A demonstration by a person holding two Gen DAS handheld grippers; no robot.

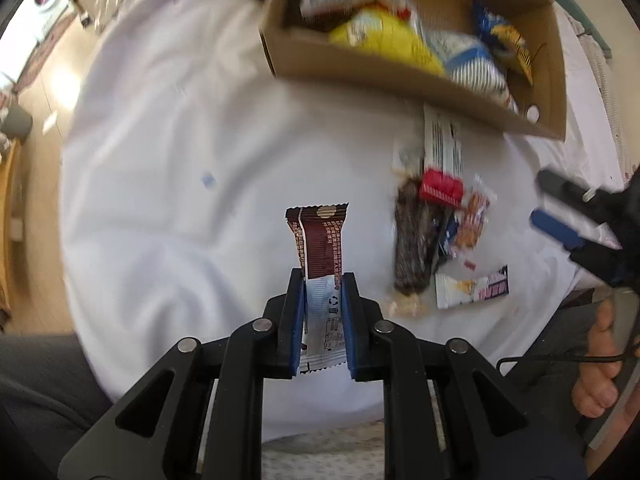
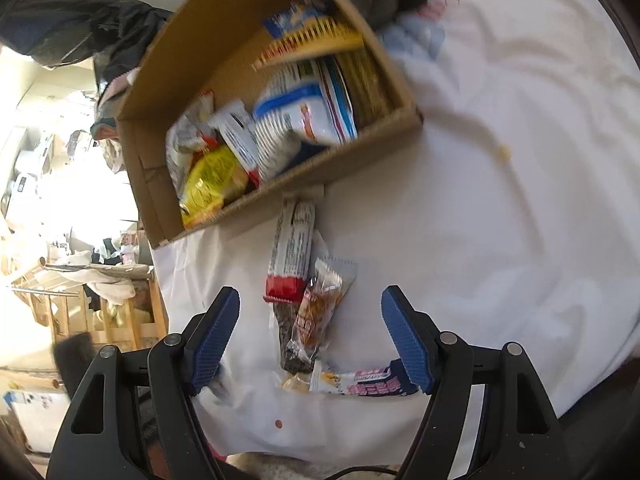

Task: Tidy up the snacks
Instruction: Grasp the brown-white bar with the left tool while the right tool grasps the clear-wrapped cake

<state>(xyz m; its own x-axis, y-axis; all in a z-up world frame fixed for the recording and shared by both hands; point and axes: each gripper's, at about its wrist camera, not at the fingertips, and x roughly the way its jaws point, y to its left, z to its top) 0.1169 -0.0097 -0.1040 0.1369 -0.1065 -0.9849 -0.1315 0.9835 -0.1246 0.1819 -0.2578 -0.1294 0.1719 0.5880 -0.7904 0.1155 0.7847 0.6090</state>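
bright daylight, glare at left, motion blur, fisheye edges.

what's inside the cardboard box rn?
The cardboard box holds a loose pile of snack packets: a yellow bag, a blue-and-white striped bag, and a yellow-and-blue packet at the far end. Whatever lies beneath the pile is covered.

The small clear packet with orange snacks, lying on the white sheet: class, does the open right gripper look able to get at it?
Probably yes. The right gripper is open just above the small clear orange-snack packet; nothing covers it, though the red-ended wrapper and dark bar crowd it.
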